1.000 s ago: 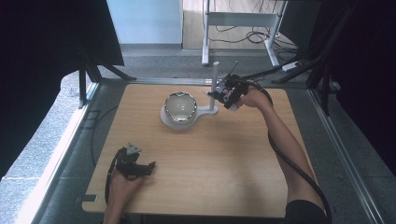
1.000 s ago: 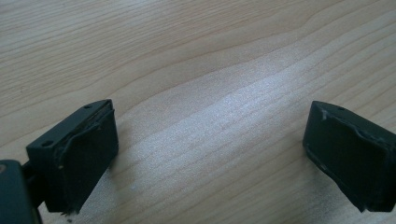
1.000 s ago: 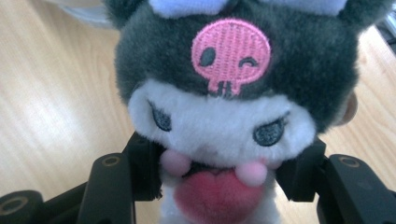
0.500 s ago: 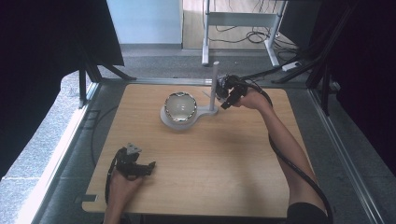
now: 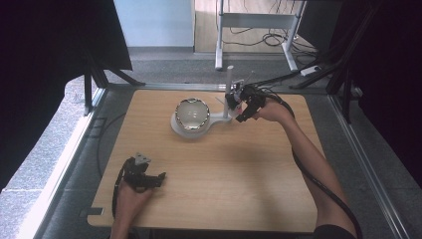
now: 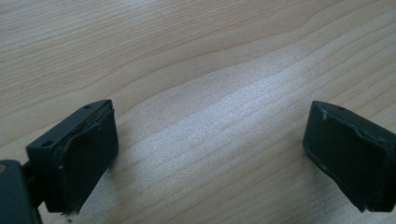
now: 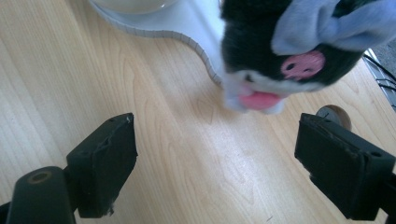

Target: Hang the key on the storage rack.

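Note:
A plush toy (image 7: 289, 46) with a black and white face, pink nose, pink tongue and pale lilac ears fills the top of the right gripper view, blurred, just past the jaws. My right gripper (image 7: 219, 135) is open, with bare wood between its jaws. In the high view the right gripper (image 5: 238, 103) is at the far side of the table, beside the white post (image 5: 229, 79) of a white stand (image 5: 219, 118). A shiny bowl (image 5: 191, 113) sits on the stand's round end. My left gripper (image 5: 149, 178) rests near the front left edge, and its jaws (image 6: 212, 116) are open over bare wood.
The wooden table (image 5: 234, 179) has a metal frame along both sides. A small round brown spot (image 7: 334, 114) shows on the wood by the right jaw. Cables trail from both grippers, and a desk frame with cables (image 5: 259, 20) stands beyond the far edge.
The right gripper has shifted slightly lower and closer to the post. The left gripper has not moved.

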`<state>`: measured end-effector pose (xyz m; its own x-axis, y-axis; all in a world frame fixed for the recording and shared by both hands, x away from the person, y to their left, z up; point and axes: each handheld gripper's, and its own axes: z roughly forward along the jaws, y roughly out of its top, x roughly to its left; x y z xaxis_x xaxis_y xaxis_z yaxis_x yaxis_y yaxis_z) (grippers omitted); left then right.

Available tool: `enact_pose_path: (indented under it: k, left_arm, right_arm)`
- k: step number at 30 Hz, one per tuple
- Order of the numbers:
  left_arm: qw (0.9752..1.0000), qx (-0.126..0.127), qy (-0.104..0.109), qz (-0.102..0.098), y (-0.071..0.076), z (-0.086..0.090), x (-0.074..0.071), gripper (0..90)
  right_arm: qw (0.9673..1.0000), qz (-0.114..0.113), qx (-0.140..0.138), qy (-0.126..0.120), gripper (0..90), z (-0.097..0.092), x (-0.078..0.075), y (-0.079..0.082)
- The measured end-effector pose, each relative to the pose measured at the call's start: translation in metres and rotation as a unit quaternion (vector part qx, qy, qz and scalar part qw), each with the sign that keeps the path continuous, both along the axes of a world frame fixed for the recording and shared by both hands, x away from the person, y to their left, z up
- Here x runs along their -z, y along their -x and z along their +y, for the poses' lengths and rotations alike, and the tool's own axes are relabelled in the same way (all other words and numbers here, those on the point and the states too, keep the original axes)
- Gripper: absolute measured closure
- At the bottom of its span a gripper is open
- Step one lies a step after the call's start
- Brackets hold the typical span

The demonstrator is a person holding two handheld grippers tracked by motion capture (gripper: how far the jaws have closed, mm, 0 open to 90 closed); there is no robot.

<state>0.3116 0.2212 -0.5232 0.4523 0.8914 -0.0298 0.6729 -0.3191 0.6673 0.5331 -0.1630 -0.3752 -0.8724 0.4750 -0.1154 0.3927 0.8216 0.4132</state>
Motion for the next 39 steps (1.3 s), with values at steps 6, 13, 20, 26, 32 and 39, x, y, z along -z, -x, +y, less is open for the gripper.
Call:
enact_pose_path:
  k: [6,13,20,26,32,39]
  left_arm:
    - [1.0000,0.000,0.000,0.000,0.000,0.000,0.000,3.1]
    - [1.0000,0.001,-0.001,0.000,0.000,0.000,0.000,2.8]
    - [1.0000,0.002,-0.001,0.001,0.000,0.000,0.000,2.6]
    - [1.0000,0.002,-0.001,0.001,0.000,0.000,0.000,2.6]
    - [1.0000,0.002,-0.002,0.000,0.000,0.000,0.000,2.6]
    - [1.0000,0.002,-0.001,0.000,0.000,0.000,0.000,2.6]
  right_arm:
    - [1.0000,-0.001,0.003,-0.007,9.1,-0.003,-0.002,0.013]
    - [0.9997,-0.012,-0.001,-0.020,5.0,-0.012,-0.004,0.033]
    - [0.9993,-0.016,-0.003,-0.032,4.4,-0.022,-0.005,0.054]
    - [0.9988,-0.025,-0.002,-0.042,4.0,-0.034,-0.006,0.071]
    - [0.9984,-0.028,-0.004,-0.048,4.0,-0.047,-0.006,0.090]
    - [0.9982,-0.031,-0.004,-0.052,4.1,-0.062,-0.003,0.112]
